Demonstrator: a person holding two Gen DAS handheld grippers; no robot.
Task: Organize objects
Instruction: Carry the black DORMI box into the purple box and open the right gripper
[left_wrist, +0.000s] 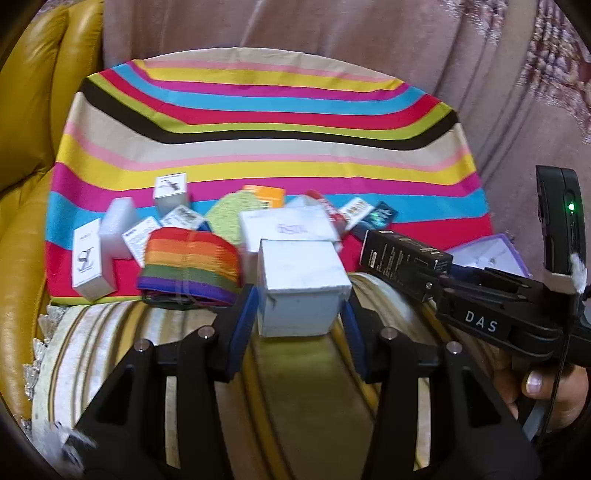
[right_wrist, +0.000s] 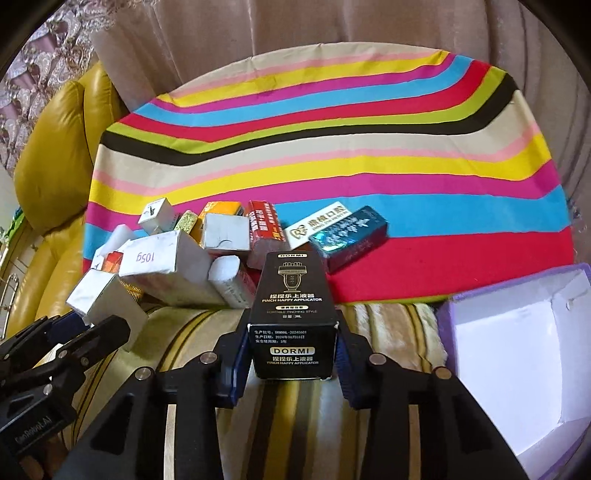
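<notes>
Each tool grips a box, left tool white box, right tool black box; purple bin still empty, pile unsorted.

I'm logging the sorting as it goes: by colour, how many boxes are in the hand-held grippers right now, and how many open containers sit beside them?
white box, in the left hand-held gripper: 1
black box, in the right hand-held gripper: 1
purple box, open and showing nothing inside: 1
Total: 3
</notes>
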